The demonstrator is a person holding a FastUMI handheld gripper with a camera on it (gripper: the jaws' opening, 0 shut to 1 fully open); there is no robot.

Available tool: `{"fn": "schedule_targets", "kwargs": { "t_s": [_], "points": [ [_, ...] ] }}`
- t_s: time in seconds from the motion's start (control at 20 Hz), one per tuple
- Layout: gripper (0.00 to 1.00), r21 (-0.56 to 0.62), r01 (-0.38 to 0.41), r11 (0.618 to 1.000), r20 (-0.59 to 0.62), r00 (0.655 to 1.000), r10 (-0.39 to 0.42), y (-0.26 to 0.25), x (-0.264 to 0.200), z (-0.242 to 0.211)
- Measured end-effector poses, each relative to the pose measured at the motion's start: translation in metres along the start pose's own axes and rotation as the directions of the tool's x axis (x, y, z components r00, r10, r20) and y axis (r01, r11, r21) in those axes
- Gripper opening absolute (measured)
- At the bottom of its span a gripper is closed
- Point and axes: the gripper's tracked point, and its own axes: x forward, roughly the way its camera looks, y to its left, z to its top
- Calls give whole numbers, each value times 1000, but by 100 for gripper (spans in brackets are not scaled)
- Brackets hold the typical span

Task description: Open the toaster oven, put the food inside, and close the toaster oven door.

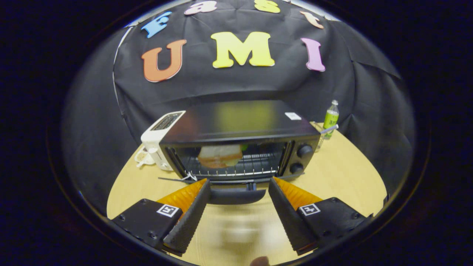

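Your jaws (239,186) stand wide apart and grip nothing; the dark door handle (236,195) lies between the two tips. The toaster oven (240,142) sits just ahead on the wooden bench (343,177) with its door (229,180) dropped open. The food (220,156), a sandwich, rests on the wire rack (255,166) inside. A white toaster (159,138) stands beside the oven, a green bottle (330,119) behind it.

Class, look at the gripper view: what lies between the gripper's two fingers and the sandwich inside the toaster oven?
In the gripper view, the oven's lowered door handle spans the open gripper; beyond it the wire rack leads to the sandwich.
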Motion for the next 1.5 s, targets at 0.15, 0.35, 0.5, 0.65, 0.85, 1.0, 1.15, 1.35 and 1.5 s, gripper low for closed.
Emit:
{"fn": "schedule_targets", "kwargs": {
  "t_s": [0.15,0.35,0.5,0.65,0.85,1.0,1.15,1.35,1.5],
  "points": [
    [100,1,-1,1000,58,998,1,-4,-18,31],
    [100,-23,-23,999,145,989,26,-2,-57,71],
    [100,6,-33,999,251,968,31,-4,-104,121],
    [100,15,-51,999,338,940,43,-7,-150,161],
    [100,-22,-53,998,411,910,58,-8,-204,181],
    [100,-26,-60,998,425,903,66,-4,-237,172],
    [100,-22,-62,998,439,896,66,-4,-262,159],
    [100,-12,-62,998,450,891,61,-4,-284,145],
    [100,6,-79,997,433,899,69,-3,-286,138]
  ]
}}
